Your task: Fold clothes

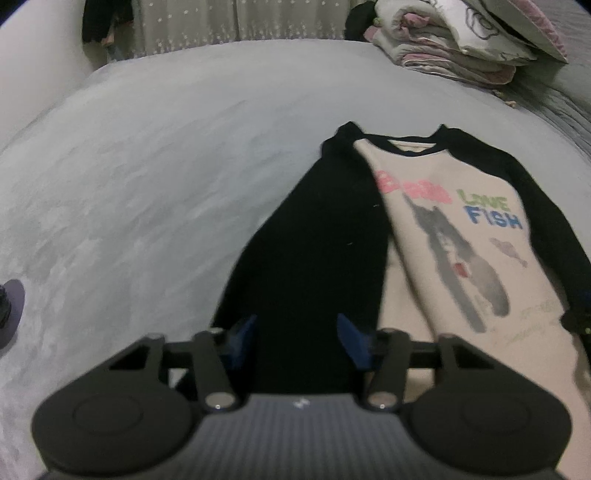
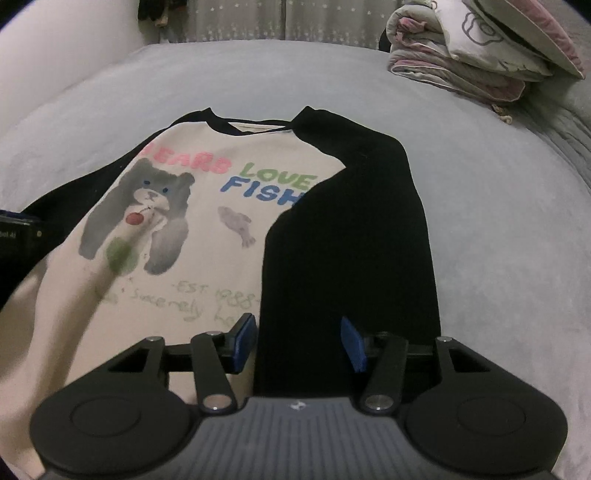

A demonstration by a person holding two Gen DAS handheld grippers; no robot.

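Note:
A cream shirt (image 1: 443, 236) with black sleeves and a bear print lies face up on the grey bed (image 1: 147, 184). Its left black sleeve (image 1: 314, 240) is folded down along the body. My left gripper (image 1: 299, 341) hovers over that sleeve's lower end, blue pads apart, with the flat fabric between them and no visible pinch. In the right wrist view the shirt (image 2: 207, 229) shows its right black sleeve (image 2: 362, 221) folded down the same way. My right gripper (image 2: 299, 343) stands open over that sleeve's lower end.
Folded quilts and a pillow (image 2: 480, 48) are stacked at the bed's far right corner. A pale curtain (image 1: 221, 22) hangs behind the bed. A dark rounded object (image 1: 11, 314) sits at the left edge. Bare grey cover spreads around the shirt.

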